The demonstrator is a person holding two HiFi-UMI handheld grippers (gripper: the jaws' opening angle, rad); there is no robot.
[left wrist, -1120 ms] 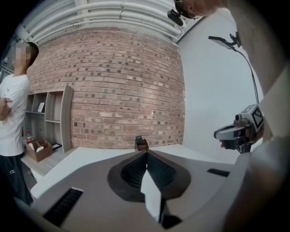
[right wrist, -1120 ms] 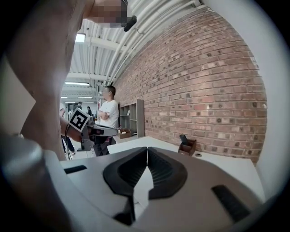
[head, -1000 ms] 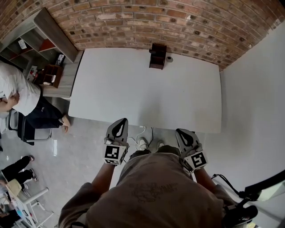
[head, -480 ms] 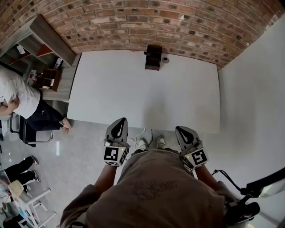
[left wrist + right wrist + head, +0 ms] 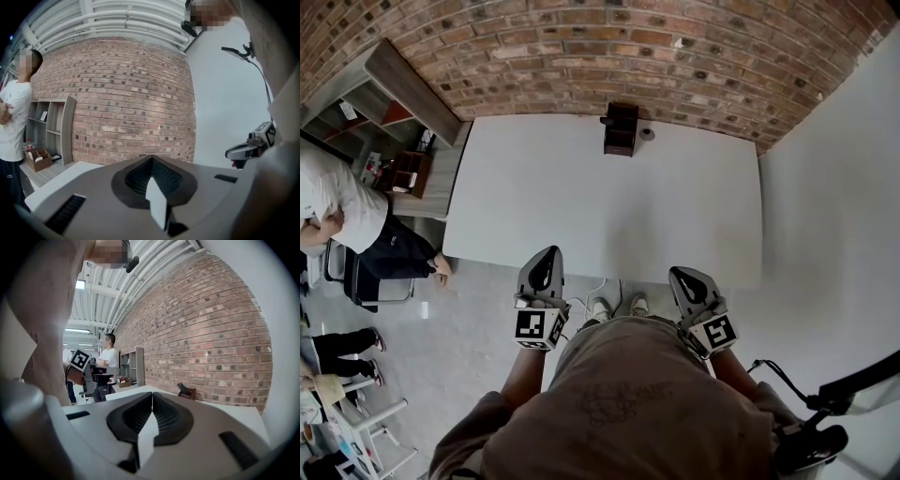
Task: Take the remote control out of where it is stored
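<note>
Ahead, boxy dark holder (image 5: 620,131), smooth white table (image 5: 581,206)

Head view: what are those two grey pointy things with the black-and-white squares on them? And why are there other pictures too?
Those are two grippers, hand tools with two jaws each, like big tweezers. A person holds the left gripper in one hand and the right gripper in the other. The squared cubes are part of them. The head view comes from a camera on the person's head, looking down. The other two pictures come from little cameras riding on each gripper, looking along its jaws. Both pairs of jaws are shut and hold nothing. Ahead is a white table. At its far edge, by the brick wall, stands a small dark holder with a small round thing beside it. A dark thing pokes out of the holder; it may be the remote control.
</note>
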